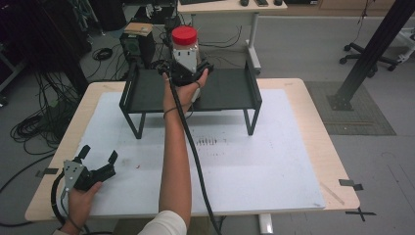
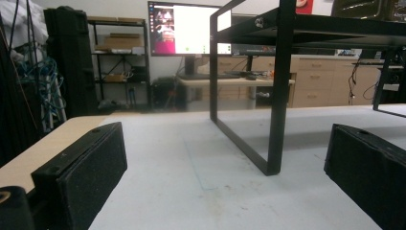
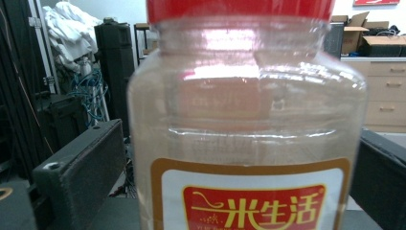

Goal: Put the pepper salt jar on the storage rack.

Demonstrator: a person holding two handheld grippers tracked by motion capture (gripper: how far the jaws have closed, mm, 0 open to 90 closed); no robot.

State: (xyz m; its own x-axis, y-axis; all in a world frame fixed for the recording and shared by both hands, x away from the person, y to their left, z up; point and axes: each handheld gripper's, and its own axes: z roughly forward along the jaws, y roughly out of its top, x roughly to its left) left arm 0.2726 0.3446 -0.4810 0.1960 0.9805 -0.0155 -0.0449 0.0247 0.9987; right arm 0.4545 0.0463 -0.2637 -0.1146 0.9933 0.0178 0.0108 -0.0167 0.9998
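Observation:
A clear jar with a red lid stands upright on the black metal shelf at the far side of the table. My right gripper reaches it from the near side, and its jaws are open on either side of the jar. In the right gripper view the jar with its red and yellow label is close up between the two black pads, with a thin gap at the left pad. My left gripper rests open at the table's near left corner with nothing between its jaws, facing the shelf's leg.
A white mat covers most of the wooden table. Cables and dark boxes lie on the floor beyond the left side. A desk stands behind, and a black post rises at the right.

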